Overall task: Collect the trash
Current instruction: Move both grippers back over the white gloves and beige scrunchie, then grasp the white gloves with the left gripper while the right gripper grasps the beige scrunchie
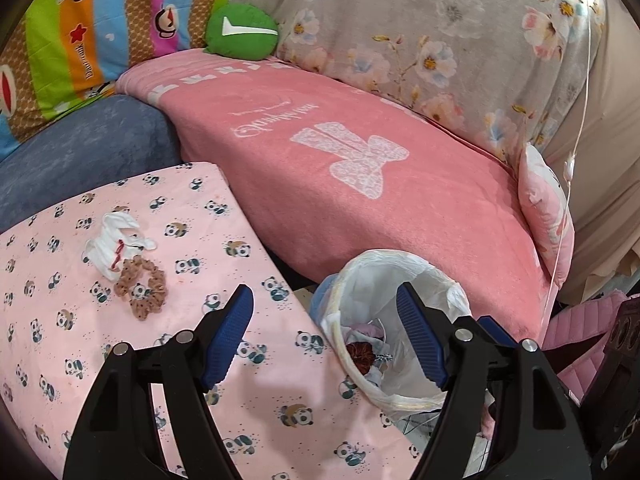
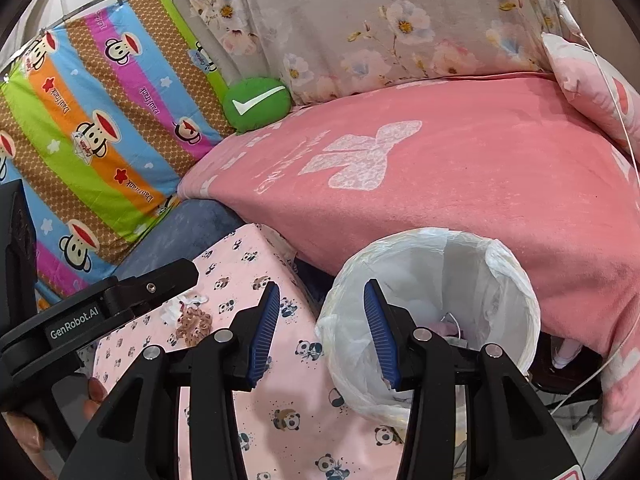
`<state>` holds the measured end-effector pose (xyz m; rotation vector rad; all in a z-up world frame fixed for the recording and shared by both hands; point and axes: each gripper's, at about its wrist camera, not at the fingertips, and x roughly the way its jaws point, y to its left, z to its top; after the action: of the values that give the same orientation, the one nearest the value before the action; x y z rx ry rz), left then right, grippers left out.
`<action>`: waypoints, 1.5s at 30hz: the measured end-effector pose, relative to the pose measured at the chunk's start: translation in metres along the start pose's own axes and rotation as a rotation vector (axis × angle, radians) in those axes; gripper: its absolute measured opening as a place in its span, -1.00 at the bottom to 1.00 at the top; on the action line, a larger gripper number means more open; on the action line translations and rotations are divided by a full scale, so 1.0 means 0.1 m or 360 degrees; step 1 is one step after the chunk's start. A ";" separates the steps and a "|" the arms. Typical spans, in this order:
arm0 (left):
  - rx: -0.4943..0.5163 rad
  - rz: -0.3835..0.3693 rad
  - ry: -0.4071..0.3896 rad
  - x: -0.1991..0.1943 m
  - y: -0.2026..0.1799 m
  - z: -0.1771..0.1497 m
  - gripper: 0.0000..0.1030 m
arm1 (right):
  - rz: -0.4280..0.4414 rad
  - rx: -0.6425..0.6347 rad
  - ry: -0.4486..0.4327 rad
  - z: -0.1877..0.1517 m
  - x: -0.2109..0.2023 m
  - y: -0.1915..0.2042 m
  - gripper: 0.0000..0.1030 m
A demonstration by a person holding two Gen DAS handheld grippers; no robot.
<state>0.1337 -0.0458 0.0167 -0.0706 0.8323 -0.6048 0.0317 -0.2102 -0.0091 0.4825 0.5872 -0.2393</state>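
Left gripper [image 1: 324,344] agape, bin [image 1: 452,284] contents unclear

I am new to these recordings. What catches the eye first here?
The big pink blanket with a white bow covers the sofa seat. In front of it stands a bin lined with a white bag, trash already inside. On the panda-print cloth lie a crumpled white tissue and a brown scrunchie.

Pink-blanketed sofa [image 1: 360,200], floral backrest [image 1: 460,40]
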 end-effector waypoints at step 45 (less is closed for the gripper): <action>-0.0468 0.0468 0.0084 0.32 2.57 0.06 0.47 | 0.0153 -0.0451 0.0481 -0.71 1.87 2.12 -0.06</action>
<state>0.2770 0.1499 -0.0756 -0.1967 0.9576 -0.2058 0.2239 -0.0071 -0.0915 0.2717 0.8765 0.0113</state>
